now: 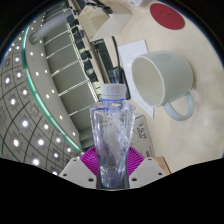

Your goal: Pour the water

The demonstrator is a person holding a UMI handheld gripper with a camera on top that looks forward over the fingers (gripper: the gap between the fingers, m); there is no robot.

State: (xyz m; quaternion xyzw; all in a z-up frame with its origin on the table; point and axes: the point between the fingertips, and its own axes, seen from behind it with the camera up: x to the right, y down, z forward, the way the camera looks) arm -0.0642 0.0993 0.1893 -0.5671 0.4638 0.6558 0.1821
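A clear plastic water bottle (113,135) stands between my fingers, its open neck tipped toward a white cup (162,82) that lies just beyond it on a pale table (200,115). My gripper (112,165) is shut on the bottle, with the magenta pads (90,160) pressed against both of its sides. The bottle's mouth hangs near the cup's rim, over the table edge. The cup has a handle on its near right side, and its inside looks white with no water that I can make out.
A round red coaster or lid (166,14) lies farther back on the table. To the left, off the table, stretches a large room with rows of ceiling lights and a green-lit band (40,95). Dark furniture (80,60) runs along the table's left edge.
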